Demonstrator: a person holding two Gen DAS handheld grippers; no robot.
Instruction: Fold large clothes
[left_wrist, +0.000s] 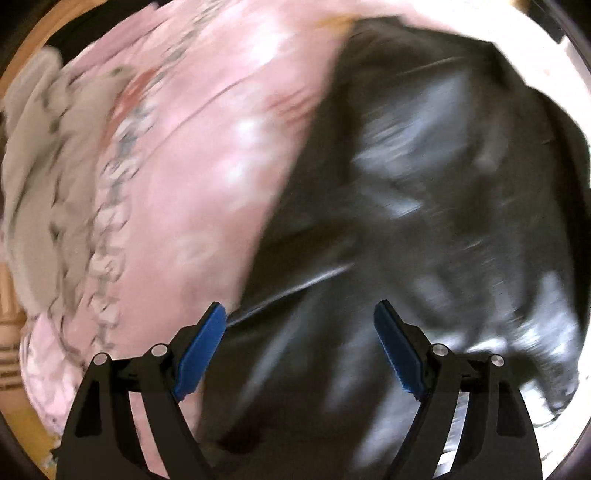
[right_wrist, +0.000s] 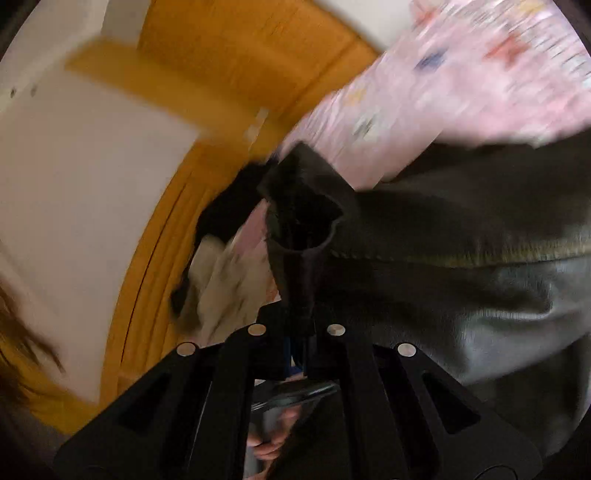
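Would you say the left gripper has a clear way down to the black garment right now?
Probably yes: the left gripper is open and empty, the black garment lies right beneath it, and nothing sits between; the pink sheet lies beside.

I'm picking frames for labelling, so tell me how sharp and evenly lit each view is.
Left wrist: the dark garment and pink cloth are streaked with motion blur, with white glare on the dark fabric; only the left gripper is crisp. Right wrist: the background is smeared, the pinched dark fabric sharper; fisheye bending in both.

Motion-blurred pink sheet (left_wrist: 192, 155) print; black garment (right_wrist: 461, 258) cut off rightward.
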